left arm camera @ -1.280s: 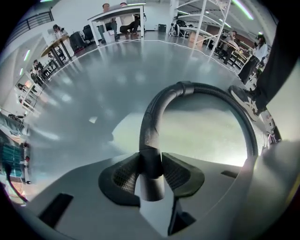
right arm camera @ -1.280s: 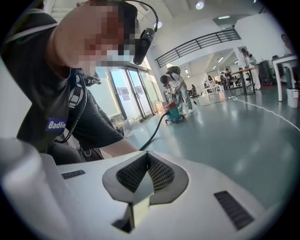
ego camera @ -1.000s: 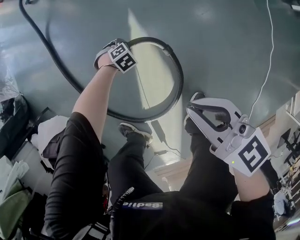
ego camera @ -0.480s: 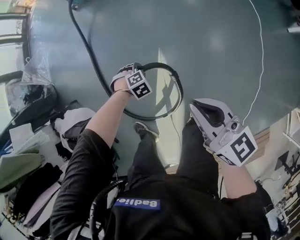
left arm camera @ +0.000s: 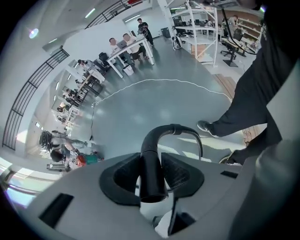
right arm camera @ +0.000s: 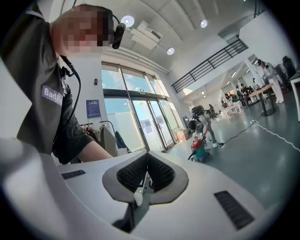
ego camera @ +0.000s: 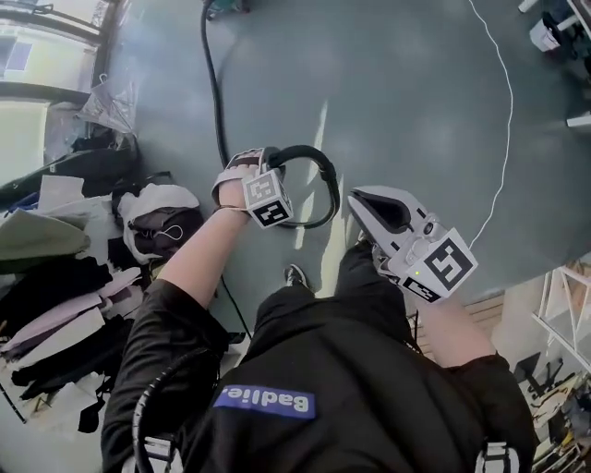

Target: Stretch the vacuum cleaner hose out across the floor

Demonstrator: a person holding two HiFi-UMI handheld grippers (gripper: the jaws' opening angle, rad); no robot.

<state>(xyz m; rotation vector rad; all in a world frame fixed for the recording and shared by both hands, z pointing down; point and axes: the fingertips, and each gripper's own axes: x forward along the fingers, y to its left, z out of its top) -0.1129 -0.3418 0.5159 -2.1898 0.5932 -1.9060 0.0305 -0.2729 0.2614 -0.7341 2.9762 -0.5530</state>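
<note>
A: Where is the hose point(ego camera: 325, 181) now?

B: Its end sits in the left gripper point(left arm camera: 152, 174), with the pads point(left arm camera: 125, 172) pressed on either side of the black tube. In the head view that gripper point(ego camera: 245, 162) is at centre frame, held up off the floor point(ego camera: 416, 83).

A: And the rest of it?

B: Just right of the gripper it bends into a tight loop. From there it runs up the frame along the floor to the top edge, where the vacuum point(ego camera: 224, 7) seems to be. The right gripper view shows a red and teal vacuum point(right arm camera: 200, 152) right of centre.

A: So it isn't stretched out?

B: I'd say not. The end is secured, and that is all that looks done. The loop has to be drawn out and the whole length laid straight on the floor.

A: What about the right gripper point(right arm camera: 146, 174)?

B: Its jaws are together with nothing between them. In the head view it point(ego camera: 367, 201) sits right of the loop, apart from the hose, and does no work.

A: Is anything in the way?

B: A thin white cable point(ego camera: 506, 120) curves down the right of the frame. The open floor upper right looks the likeliest place to lay the hose.
</note>
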